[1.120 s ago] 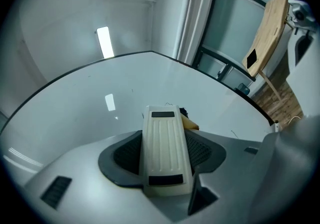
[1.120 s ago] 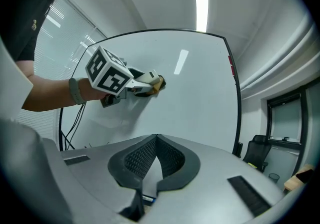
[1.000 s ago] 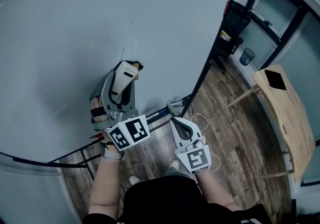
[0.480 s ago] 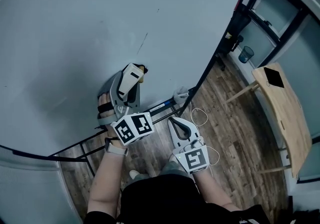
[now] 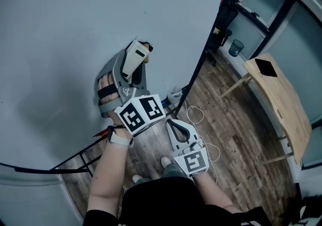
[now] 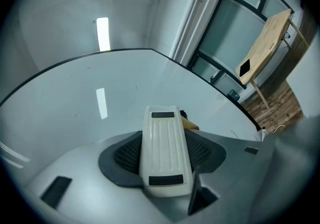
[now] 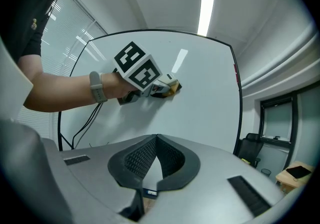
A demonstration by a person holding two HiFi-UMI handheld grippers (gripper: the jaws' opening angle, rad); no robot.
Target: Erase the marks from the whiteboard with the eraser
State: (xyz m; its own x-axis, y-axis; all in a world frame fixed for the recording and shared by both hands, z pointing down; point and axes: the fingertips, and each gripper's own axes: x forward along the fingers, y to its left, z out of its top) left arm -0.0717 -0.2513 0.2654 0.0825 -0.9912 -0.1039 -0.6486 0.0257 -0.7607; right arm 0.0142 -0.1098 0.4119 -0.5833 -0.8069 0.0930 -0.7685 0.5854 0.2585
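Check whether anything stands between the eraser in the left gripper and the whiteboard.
Nothing visible does. The left gripper is shut on the eraser, whose front end appears to lie right against the whiteboard; the board around it is bare.

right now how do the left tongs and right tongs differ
The left tongs grip the eraser; the right tongs are shut on nothing. The left tongs are raised at the whiteboard; the right tongs sit lower, off it. Both carry marker cubes.
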